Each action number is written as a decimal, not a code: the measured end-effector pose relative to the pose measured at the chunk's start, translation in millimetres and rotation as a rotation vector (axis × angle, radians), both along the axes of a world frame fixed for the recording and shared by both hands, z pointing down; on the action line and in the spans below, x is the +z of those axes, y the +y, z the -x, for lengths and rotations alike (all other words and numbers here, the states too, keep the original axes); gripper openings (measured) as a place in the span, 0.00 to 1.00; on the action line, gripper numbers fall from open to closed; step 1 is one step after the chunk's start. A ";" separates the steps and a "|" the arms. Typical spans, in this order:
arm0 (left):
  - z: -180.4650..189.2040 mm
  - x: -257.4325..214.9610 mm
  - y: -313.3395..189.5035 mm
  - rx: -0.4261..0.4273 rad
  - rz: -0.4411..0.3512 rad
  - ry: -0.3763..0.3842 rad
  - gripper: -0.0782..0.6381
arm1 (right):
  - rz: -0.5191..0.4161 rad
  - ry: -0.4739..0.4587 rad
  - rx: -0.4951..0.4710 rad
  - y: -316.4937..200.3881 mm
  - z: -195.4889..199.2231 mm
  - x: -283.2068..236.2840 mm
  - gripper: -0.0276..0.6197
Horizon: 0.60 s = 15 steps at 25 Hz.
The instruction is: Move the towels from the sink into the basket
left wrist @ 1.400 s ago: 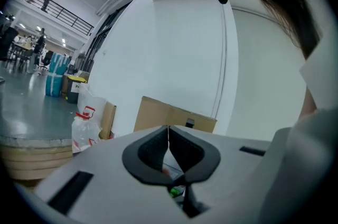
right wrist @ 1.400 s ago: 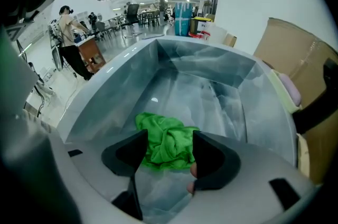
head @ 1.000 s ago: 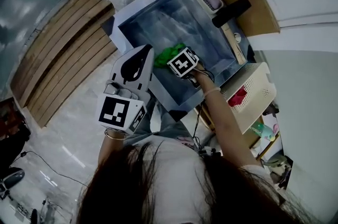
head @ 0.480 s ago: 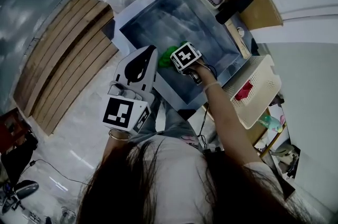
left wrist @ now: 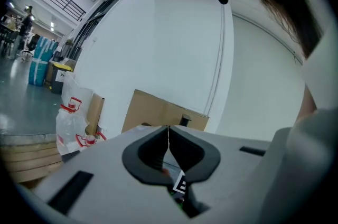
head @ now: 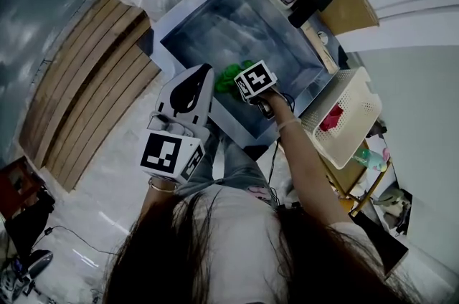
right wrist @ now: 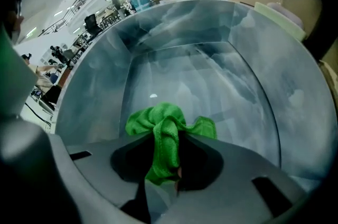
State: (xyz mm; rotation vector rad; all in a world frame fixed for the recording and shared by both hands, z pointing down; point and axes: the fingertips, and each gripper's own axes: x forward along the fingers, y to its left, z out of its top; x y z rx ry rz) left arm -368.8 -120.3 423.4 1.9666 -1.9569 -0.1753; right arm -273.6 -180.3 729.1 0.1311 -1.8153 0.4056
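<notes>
Towel (right wrist: 165,121) bright green against the dull grey steel sink (right wrist: 185,59). Left gripper (left wrist: 168,130) and right gripper (right wrist: 168,136) pale grey, with black-and-white square markers. Basket (head: 356,116) cream, dotted with holes, red cloth (head: 331,117) inside

From head: steeply down, high over sink (head: 215,16). From right gripper (right wrist: 168,136): close, down into same sink. From left gripper (left wrist: 168,130): level, toward far wall (left wrist: 185,48), cardboard (left wrist: 153,112) shared.
</notes>
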 end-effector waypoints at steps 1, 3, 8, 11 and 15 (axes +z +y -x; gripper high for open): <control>-1.1 -0.6 0.0 0.006 -0.002 -0.002 0.12 | -0.005 -0.019 0.014 0.4 1.0 -4.8 0.23; -3.1 -3.0 -0.4 0.018 -0.009 -0.005 0.12 | -0.015 -0.065 0.044 0.7 4.3 -17.4 0.23; -11.0 -8.0 -1.7 0.039 -0.017 -0.001 0.12 | -0.067 -0.157 0.102 -0.6 6.6 -50.7 0.23; -16.9 -10.6 -4.6 0.058 -0.017 -0.009 0.12 | -0.100 -0.204 0.123 -1.3 4.7 -71.1 0.23; -25.5 -15.6 -9.6 0.079 -0.024 -0.015 0.12 | -0.130 -0.267 0.165 -2.5 -1.7 -97.2 0.23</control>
